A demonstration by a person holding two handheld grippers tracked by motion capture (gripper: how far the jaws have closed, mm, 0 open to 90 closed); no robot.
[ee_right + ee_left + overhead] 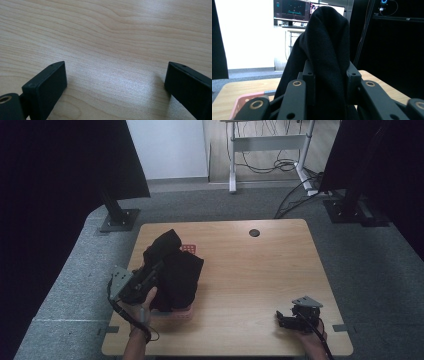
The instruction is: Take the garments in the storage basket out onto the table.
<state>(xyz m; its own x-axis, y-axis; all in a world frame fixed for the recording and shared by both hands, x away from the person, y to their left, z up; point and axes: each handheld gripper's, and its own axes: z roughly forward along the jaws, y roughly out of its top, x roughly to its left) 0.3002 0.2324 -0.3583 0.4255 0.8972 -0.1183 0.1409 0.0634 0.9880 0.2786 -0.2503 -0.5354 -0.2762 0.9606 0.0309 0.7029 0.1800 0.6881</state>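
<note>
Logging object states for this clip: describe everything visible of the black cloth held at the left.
The black knitted-looking cloth is soft, matte and bunched. The left gripper is shut on a fold of it, lifting a rounded peak upward. Its lower part drapes over and into a pink plastic basket on the left side of the light wooden table, hiding most of the basket.

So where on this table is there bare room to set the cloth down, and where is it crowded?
The table is bare across its middle and right, from the black cloth to the right gripper, back to the round hole. It is crowded at the left, where the left gripper holds the cloth over the pink basket.
</note>
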